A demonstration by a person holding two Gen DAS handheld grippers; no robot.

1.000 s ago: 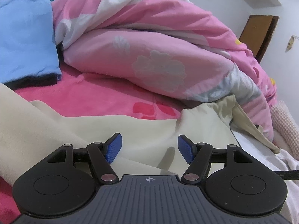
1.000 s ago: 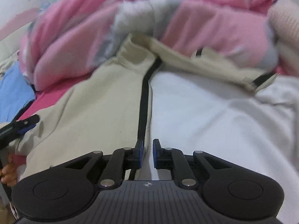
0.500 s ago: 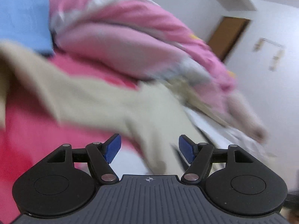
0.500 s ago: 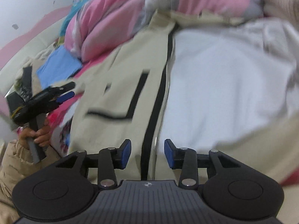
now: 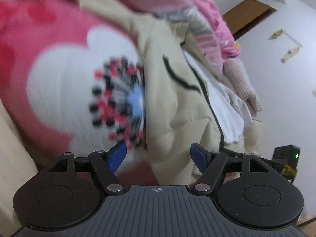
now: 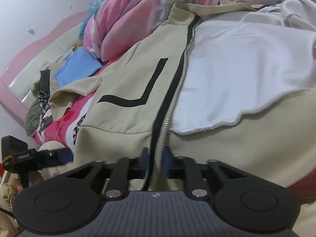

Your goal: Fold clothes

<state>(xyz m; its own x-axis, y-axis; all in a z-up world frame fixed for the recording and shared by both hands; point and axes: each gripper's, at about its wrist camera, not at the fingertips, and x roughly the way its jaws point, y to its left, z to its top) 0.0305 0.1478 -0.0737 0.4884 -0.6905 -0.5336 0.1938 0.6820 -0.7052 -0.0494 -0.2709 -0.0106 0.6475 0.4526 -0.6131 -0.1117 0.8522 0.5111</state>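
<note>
A beige zip jacket [image 6: 126, 90] with black trim lies open on the bed, its white lining [image 6: 227, 75] showing. My right gripper [image 6: 156, 158] is at the jacket's lower front. Its jaws are closing, and the blue pads pinch the zipper edge [image 6: 173, 106] between them. In the left wrist view the jacket [image 5: 173, 102] is blurred. My left gripper [image 5: 158, 154] hovers at the hem corner. Its jaws are opening, and cloth lies between the blue pads without touching them. The left gripper's fingers [image 6: 53, 155] also show at the lower left of the right wrist view.
A bunched pink floral duvet [image 6: 122, 19] lies behind the jacket. A folded blue garment [image 6: 79, 67] sits by the pink headboard [image 6: 11, 75]. The pink sheet [image 5: 59, 79] has a white patterned patch. A knitted pink piece [image 5: 239, 79] and a brown door [image 5: 248, 13] are on the right.
The left gripper swung from facing the duvet to the jacket's hem and the patterned sheet. The right gripper opened, moved down the zipper line, then shut on its lower edge.
</note>
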